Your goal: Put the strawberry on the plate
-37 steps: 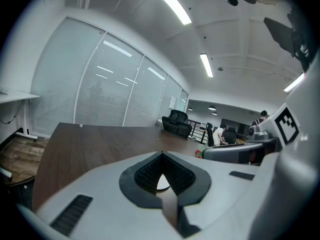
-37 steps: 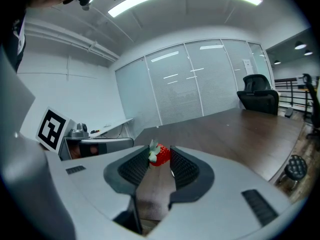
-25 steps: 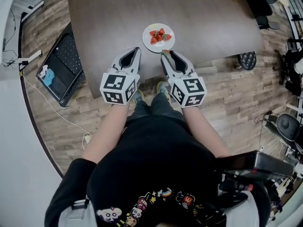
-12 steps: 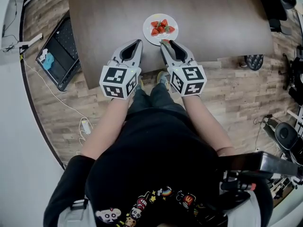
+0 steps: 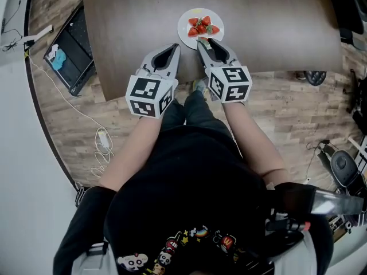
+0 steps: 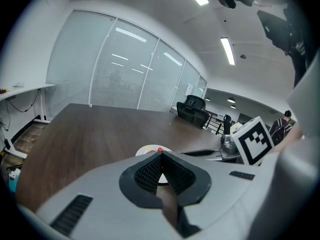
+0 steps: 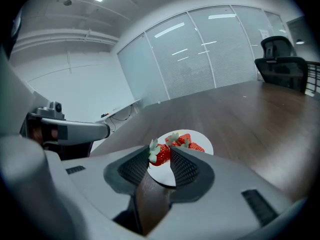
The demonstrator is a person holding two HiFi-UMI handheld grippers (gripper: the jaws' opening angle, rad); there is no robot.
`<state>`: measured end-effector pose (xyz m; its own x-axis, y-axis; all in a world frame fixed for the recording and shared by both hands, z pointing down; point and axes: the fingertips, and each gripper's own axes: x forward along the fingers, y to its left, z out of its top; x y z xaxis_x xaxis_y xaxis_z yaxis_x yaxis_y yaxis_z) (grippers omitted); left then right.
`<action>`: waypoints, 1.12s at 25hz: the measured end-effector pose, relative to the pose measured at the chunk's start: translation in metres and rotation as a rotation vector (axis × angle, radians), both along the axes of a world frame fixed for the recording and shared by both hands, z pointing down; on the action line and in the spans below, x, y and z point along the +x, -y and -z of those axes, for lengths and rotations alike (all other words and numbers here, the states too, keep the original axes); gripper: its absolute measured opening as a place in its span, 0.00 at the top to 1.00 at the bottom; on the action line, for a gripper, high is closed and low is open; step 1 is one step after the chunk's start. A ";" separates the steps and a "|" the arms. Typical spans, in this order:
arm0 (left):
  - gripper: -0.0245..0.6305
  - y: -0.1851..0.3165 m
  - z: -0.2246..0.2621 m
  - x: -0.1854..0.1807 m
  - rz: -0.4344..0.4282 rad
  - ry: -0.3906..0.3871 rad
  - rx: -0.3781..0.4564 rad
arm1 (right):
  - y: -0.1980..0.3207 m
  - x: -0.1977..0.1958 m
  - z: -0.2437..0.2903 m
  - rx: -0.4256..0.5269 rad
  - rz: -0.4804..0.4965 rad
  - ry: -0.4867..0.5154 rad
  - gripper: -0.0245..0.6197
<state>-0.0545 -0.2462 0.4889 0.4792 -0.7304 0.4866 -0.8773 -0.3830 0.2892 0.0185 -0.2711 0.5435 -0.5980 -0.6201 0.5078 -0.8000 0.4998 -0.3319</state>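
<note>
The right tongs (image 5: 202, 39), clamped on a strawberry (image 7: 160, 154), have crept over the plate (image 5: 184, 23) rim — release looks close — while the left tongs (image 5: 174, 47) stay pressed together, empty.

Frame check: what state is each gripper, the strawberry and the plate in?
Left gripper: shut, empty.
Right gripper: shut on the red strawberry.
Red strawberry: clamped over the near rim of the white round plate.
White round plate: on the brown table, holding other strawberries.

table (image 5: 132, 16): dark matt wood | plate (image 5: 184, 26): smooth white | strawberry (image 7: 161, 155): glossy | left gripper (image 6: 161, 157): matt grey plastic
</note>
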 end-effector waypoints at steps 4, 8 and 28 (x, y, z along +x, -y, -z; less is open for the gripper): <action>0.98 0.000 -0.009 0.001 0.003 -0.004 -0.023 | 0.009 -0.001 -0.016 -0.023 0.012 -0.026 0.75; 0.98 0.004 -0.016 -0.004 0.018 -0.003 -0.039 | 0.013 -0.002 -0.029 -0.043 0.018 -0.043 0.75; 0.98 0.022 -0.048 -0.009 0.021 0.018 -0.087 | 0.017 -0.006 -0.048 -0.057 0.025 -0.121 0.75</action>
